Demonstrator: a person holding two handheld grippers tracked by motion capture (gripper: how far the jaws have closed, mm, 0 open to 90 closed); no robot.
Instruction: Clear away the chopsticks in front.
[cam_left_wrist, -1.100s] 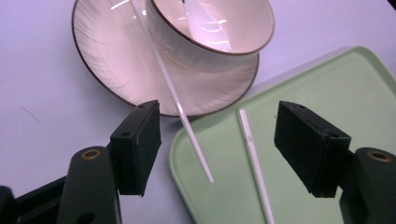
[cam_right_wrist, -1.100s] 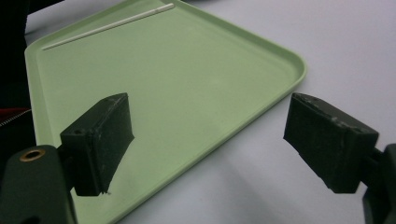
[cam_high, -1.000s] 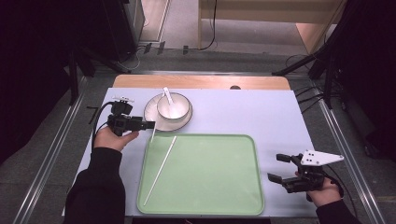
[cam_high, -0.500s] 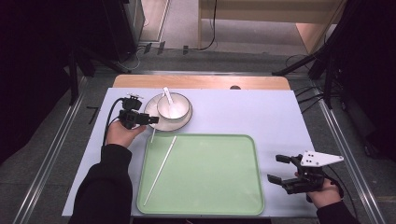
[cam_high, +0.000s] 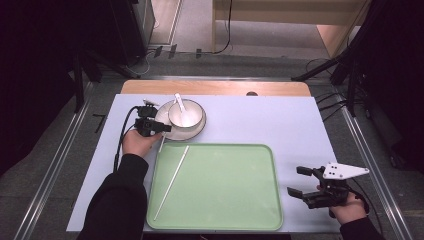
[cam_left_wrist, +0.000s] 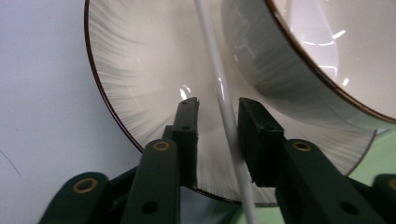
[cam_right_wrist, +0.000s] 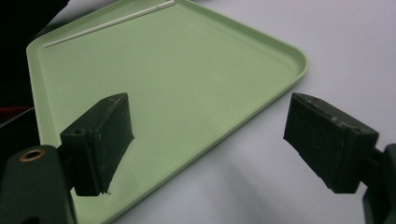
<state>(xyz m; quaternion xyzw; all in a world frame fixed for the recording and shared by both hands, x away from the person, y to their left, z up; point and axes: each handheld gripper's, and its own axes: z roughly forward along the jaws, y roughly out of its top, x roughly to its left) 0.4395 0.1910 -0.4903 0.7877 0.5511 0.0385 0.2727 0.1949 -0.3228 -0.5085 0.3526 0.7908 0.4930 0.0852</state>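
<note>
There are two white chopsticks: one (cam_high: 171, 182) lies slantwise in the left part of the green tray (cam_high: 240, 220), and the other chopstick (cam_left_wrist: 223, 100) lies across the plate (cam_left_wrist: 140, 84), its lower end over the tray's far left corner. There is one plate near the far left part of the table (cam_high: 260, 120), one bowl (cam_high: 192, 112) on it, and one white spoon (cam_high: 179, 102) in the bowl. The left gripper (cam_left_wrist: 218, 109) is over the plate's near rim; its jaws have just been closing, with the chopstick between them, close against the right pad, while a gap shows at the left pad. The right gripper (cam_high: 300, 181) hovers by the near right corner of the table, just off the tray's right edge, jaws wide apart and holding nothing. The tabletop is pale lilac with a wooden strip along its far edge, ringed by grey floor, cables and dark stands. The table's far right part is bare.
</note>
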